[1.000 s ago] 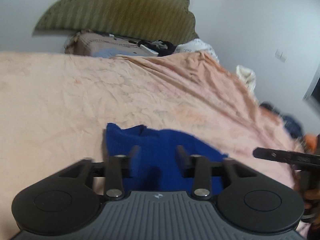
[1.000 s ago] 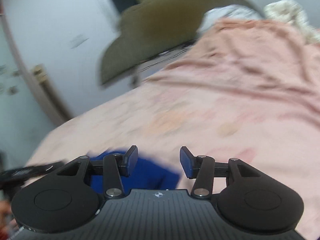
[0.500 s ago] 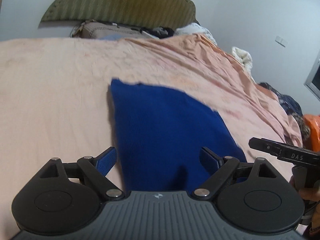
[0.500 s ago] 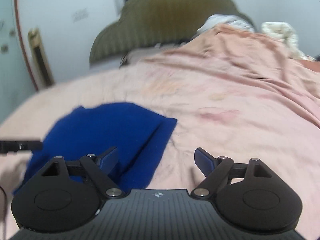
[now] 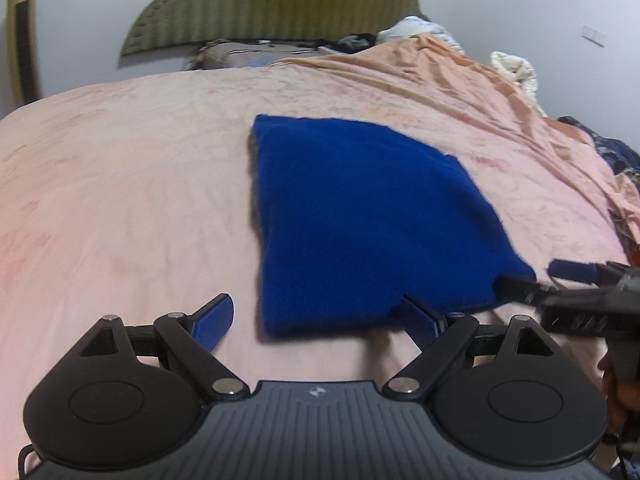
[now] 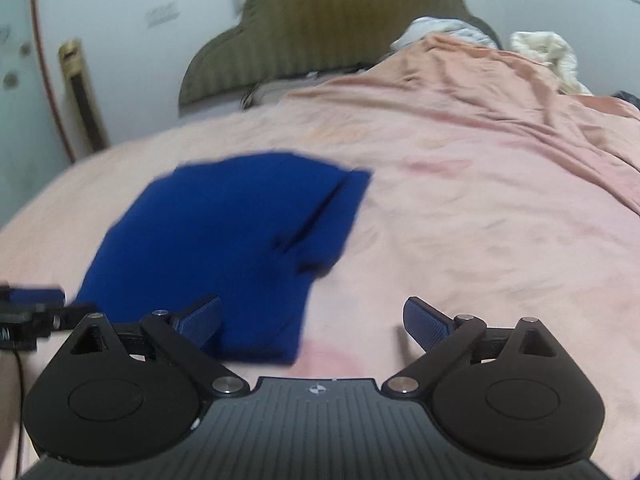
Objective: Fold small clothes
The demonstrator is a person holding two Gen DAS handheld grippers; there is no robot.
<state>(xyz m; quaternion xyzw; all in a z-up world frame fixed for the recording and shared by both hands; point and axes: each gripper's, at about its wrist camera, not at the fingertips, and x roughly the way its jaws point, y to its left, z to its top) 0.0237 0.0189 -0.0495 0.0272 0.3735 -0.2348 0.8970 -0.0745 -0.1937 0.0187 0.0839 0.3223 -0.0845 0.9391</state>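
A blue knitted garment (image 5: 360, 216) lies folded flat on the pink bedsheet (image 5: 120, 200). In the right wrist view the same garment (image 6: 224, 236) shows a folded flap along its right side. My left gripper (image 5: 318, 318) is open just short of the garment's near edge and holds nothing. My right gripper (image 6: 312, 316) hangs over the near right corner, its jaws opening wide, and its pads press on nothing. Each gripper shows in the other's view: the right gripper (image 5: 540, 280) at the garment's right corner, the left gripper (image 6: 36, 300) at the left edge.
An olive headboard (image 5: 272, 4) and pillows (image 5: 240, 56) stand at the far end of the bed. White cloth (image 5: 516, 68) and dark clothes (image 5: 612, 152) are heaped along the right side. A tall gold-trimmed unit (image 5: 22, 32) stands by the left wall.
Both grippers were partly closed at the garment's edge; they have since opened wide and drawn back towards me. The blue garment now lies flat, with much more of it in view.
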